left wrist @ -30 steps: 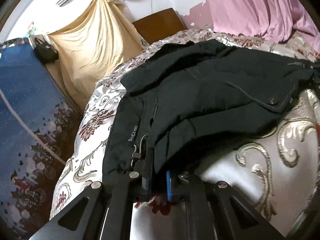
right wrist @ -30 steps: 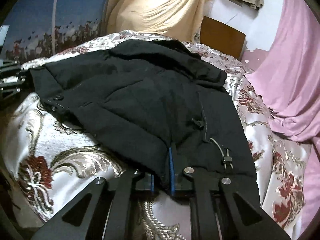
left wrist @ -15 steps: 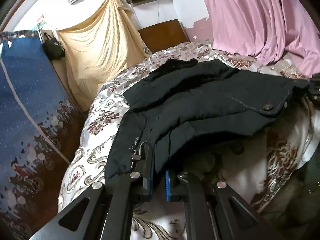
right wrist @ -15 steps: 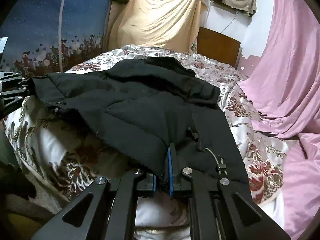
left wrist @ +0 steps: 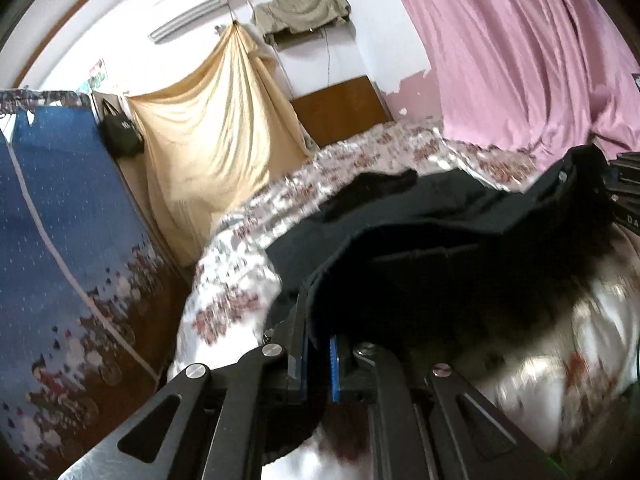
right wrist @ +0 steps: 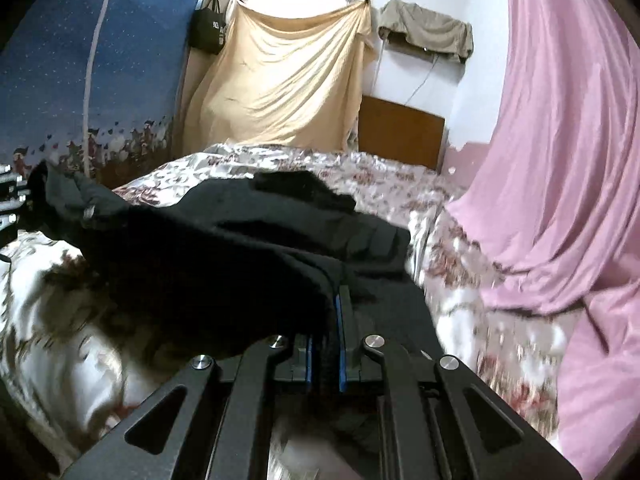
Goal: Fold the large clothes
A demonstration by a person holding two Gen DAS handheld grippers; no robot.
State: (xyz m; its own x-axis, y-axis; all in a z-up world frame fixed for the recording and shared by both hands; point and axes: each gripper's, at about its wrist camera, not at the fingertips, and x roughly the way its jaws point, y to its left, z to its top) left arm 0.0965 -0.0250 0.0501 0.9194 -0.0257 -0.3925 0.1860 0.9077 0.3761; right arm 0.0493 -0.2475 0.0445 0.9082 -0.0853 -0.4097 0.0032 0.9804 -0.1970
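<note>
A large black jacket lies across the floral bed, its near hem lifted off the cover. My left gripper is shut on the jacket's hem at one corner. My right gripper is shut on the hem of the same jacket at the other corner. The right gripper shows at the right edge of the left wrist view, the left gripper at the left edge of the right wrist view. The far collar end still rests on the bed.
A pink sheet hangs along the bed's right side and spills onto it. A yellow cloth and a wooden headboard stand behind the bed. A blue patterned hanging runs along the left. The bed lies ahead.
Both grippers have risen with the jacket's near hem, lifting it off the bed. The view has tilted up toward the wall, and the jacket bunches toward its far end.
</note>
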